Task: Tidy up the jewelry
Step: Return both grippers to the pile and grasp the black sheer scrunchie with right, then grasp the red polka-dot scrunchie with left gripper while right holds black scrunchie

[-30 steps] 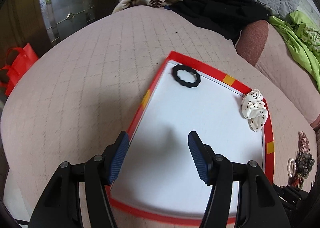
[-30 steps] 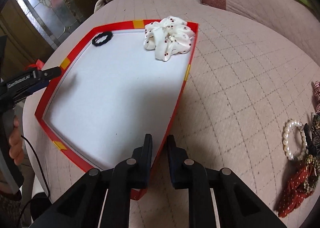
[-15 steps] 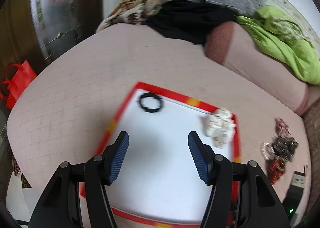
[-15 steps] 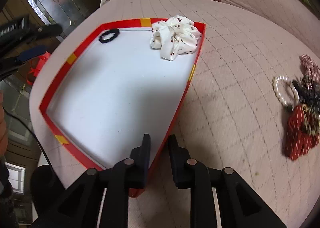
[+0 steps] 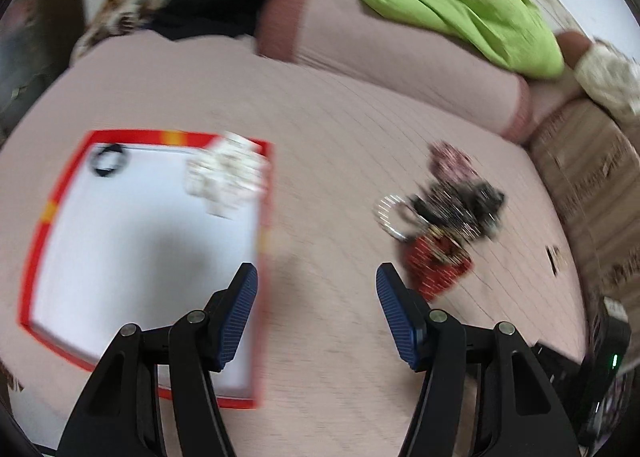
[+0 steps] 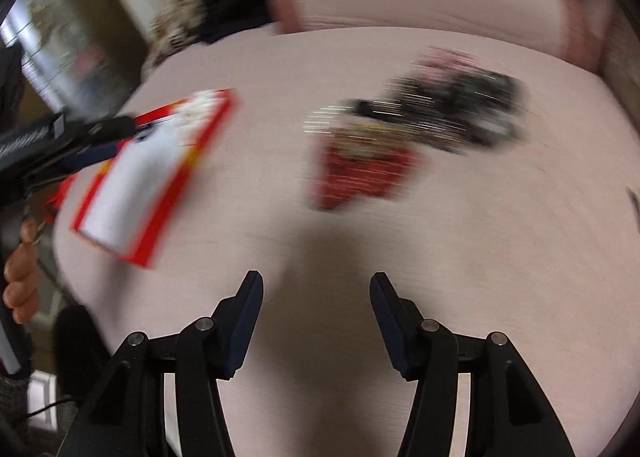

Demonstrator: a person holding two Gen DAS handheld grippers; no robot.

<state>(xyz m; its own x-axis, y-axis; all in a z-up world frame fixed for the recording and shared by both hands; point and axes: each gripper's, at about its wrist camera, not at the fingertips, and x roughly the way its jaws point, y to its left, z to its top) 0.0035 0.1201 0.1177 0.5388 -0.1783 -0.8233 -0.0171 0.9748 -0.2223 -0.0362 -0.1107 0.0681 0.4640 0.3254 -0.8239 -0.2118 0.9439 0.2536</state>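
In the left wrist view, the left gripper [image 5: 316,313] is hanging with its blue-padded jaws spread wide and nothing between them, over the bare pink quilted bed cover [image 5: 340,161], apparently because it is heading for the next piece. The shallow red-rimmed tray with a white floor [image 5: 52,213] is lying at the left, already holding a black wavy ring-shaped hair tie [image 5: 108,161] in its far left corner and a white dotted fabric scrunchie [image 5: 224,177] in its far right corner, kept apart as sorted items. The blurred heap of unsorted jewelry [image 5: 444,213], with a pearl bracelet, dark beaded pieces and a red dotted fabric piece, is waiting at the right. In the right wrist view, the right gripper [image 6: 316,317] is opening its jaws, empty, with that heap [image 6: 408,137] lying beyond it, presumably readying for a pick.
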